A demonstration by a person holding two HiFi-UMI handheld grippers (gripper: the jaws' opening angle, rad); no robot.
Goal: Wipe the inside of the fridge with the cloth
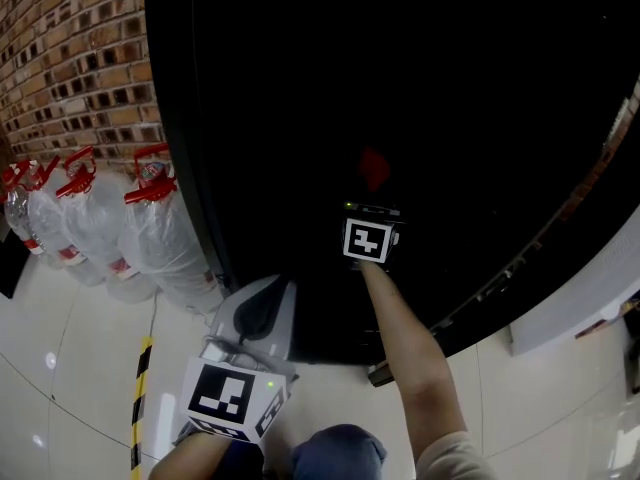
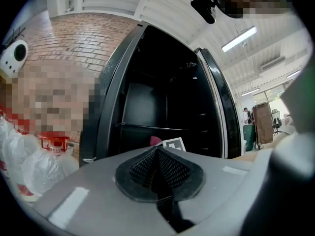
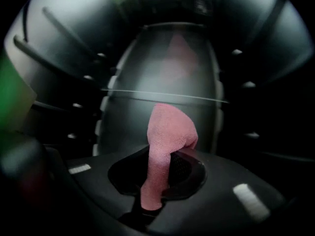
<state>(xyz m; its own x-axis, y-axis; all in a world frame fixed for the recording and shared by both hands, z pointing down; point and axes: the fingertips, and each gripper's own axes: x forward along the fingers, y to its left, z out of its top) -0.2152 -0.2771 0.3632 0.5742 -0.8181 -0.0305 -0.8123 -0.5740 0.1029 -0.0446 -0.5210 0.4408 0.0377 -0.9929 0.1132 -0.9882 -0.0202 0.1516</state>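
The black fridge [image 1: 420, 118] stands open, its inside dark. My right gripper [image 1: 372, 203] reaches into it, shut on a pink cloth [image 3: 165, 136] that sticks up from between the jaws; the cloth shows as a dim red patch [image 1: 373, 168] in the head view. In the right gripper view a glass shelf edge [image 3: 162, 96] crosses just beyond the cloth. My left gripper [image 1: 262, 313] hangs outside the fridge, low at its front left, its jaws pressed together with nothing between them [image 2: 158, 173]. From the left gripper view, the fridge interior [image 2: 157, 112] and the right gripper's marker cube [image 2: 173, 145] are visible.
Several large water bottles with red caps [image 1: 100, 218] stand on the tiled floor left of the fridge, against a brick wall [image 1: 70, 58]. The open fridge door [image 1: 560, 258] extends at the right. A yellow-black floor stripe [image 1: 140, 398] runs at lower left.
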